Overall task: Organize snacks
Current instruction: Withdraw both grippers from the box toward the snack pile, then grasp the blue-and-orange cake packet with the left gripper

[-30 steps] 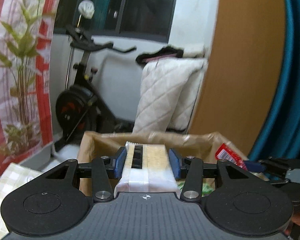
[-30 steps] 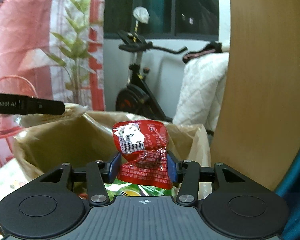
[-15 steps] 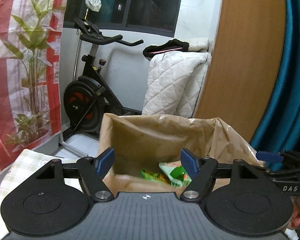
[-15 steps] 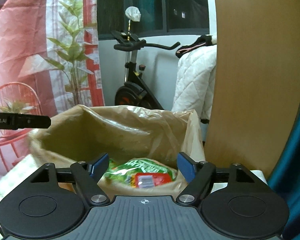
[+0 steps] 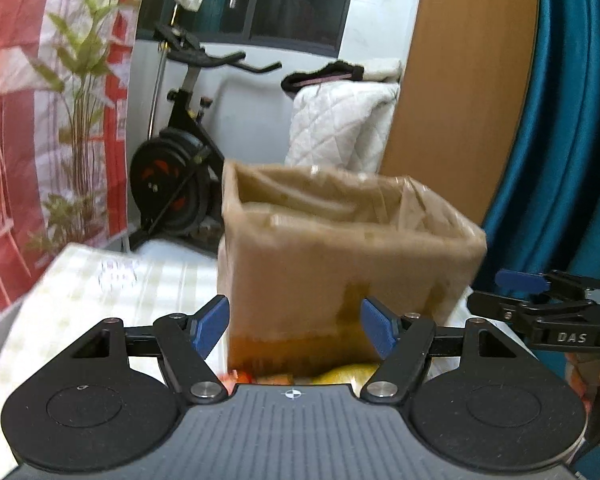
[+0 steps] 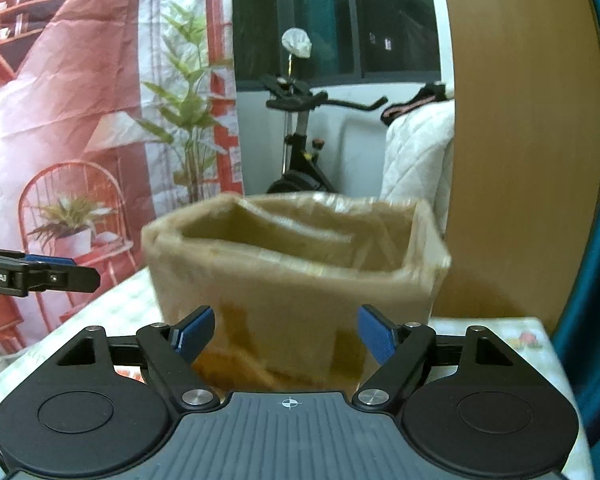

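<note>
A brown cardboard box lined with clear plastic (image 5: pixel 340 264) stands on the checked tablecloth (image 5: pixel 100 280); it also shows in the right wrist view (image 6: pixel 292 280). My left gripper (image 5: pixel 294 330) is open and empty, low in front of the box's near wall. My right gripper (image 6: pixel 286 334) is open and empty, also in front of the box. The box's inside is hidden from both views. Blurred yellow and orange snack packets (image 5: pixel 348 372) lie just under my left gripper. The right gripper shows at the right of the left wrist view (image 5: pixel 540 304).
A wooden panel (image 5: pixel 468 80) and a teal curtain (image 5: pixel 572 120) stand behind the box to the right. An exercise bike (image 5: pixel 180 152) and a white quilted cover (image 5: pixel 340 124) are beyond the table. A red printed backdrop (image 6: pixel 80 120) hangs at the left.
Both grippers opened and dropped their snacks, a white packet and a red packet, into the box, then drew back and down, so the box's outer wall now faces them.
</note>
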### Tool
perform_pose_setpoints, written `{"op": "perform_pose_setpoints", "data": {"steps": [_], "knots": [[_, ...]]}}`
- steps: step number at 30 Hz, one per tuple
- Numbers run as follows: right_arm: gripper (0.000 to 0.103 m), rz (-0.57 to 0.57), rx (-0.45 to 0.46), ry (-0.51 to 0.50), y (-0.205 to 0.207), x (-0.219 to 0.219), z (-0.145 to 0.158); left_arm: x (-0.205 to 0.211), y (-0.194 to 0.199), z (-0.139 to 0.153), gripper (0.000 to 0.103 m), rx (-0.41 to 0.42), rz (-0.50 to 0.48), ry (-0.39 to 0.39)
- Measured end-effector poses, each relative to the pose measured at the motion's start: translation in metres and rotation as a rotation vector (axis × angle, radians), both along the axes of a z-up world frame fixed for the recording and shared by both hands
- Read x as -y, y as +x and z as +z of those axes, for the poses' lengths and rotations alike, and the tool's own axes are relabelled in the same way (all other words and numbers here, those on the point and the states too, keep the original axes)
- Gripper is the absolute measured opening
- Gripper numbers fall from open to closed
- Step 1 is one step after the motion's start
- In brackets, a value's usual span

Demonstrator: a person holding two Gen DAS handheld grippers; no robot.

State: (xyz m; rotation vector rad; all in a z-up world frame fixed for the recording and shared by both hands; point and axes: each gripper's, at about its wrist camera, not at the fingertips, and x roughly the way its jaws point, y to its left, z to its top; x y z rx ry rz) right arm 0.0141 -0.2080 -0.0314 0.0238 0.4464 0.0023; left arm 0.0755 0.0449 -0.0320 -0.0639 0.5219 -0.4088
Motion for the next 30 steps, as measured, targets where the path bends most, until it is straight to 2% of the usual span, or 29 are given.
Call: {"op": "perform_pose_setpoints", "data": {"steps": [6, 14, 19, 24, 30], "knots": [[0.073, 0.003, -0.083, 0.017, -0.023, -0.007, -0.037, 0.000, -0.022, -0.032, 0.074, -0.087, -0.041, -0.006], [0.069, 0.025, -0.226, 0.026, -0.044, -0.019, -0.087, 0.004, -0.028, -0.075, 0.071, -0.234, -0.090, -0.030], [0.068, 0.093, -0.317, 0.016, -0.057, -0.032, -0.112, 0.009, -0.040, -0.098, 0.070, -0.323, -0.148, -0.031], [0.068, 0.183, -0.385, -0.032, -0.071, -0.039, -0.124, 0.018, -0.055, -0.119, 0.070, -0.383, -0.204, -0.013], [0.068, 0.277, -0.420, -0.051, -0.072, -0.050, -0.131, 0.018, -0.055, -0.134, 0.069, -0.438, -0.226, -0.045]]}}
